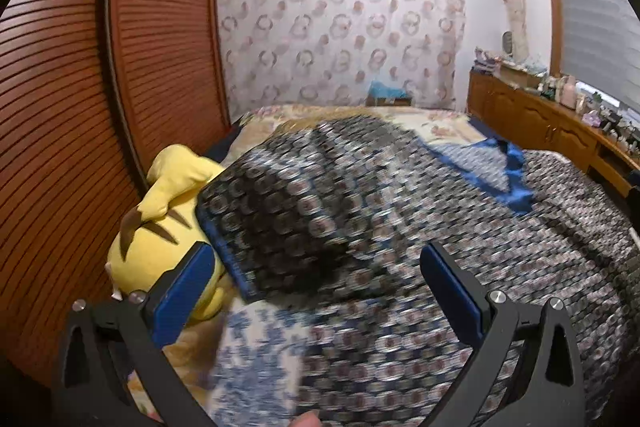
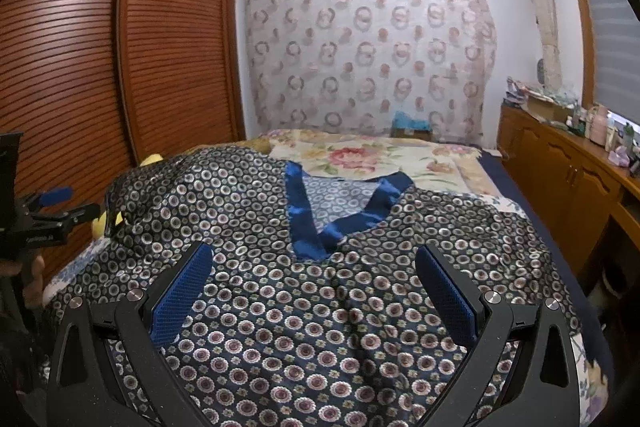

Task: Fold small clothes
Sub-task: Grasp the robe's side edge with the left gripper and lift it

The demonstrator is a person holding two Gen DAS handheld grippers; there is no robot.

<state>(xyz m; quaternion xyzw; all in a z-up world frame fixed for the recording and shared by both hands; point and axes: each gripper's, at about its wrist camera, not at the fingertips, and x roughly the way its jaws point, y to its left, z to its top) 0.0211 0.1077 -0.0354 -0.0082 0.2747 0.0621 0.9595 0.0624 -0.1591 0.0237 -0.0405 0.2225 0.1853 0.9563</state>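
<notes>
Both grippers, left [image 1: 316, 279] and right [image 2: 314, 281], stand wide open and empty over the top [image 2: 304, 307] spread on the bed [image 2: 400, 155]; light, slippery cloth, best pinched at hem or sleeve.

My left tool [image 1: 316, 279] has a yellow plush toy [image 1: 168, 223] and the louvred wardrobe [image 1: 80, 99] crowding its left side. To my right, the wooden cabinet [image 2: 568, 179] hems in the bed [image 2: 360, 155].
</notes>
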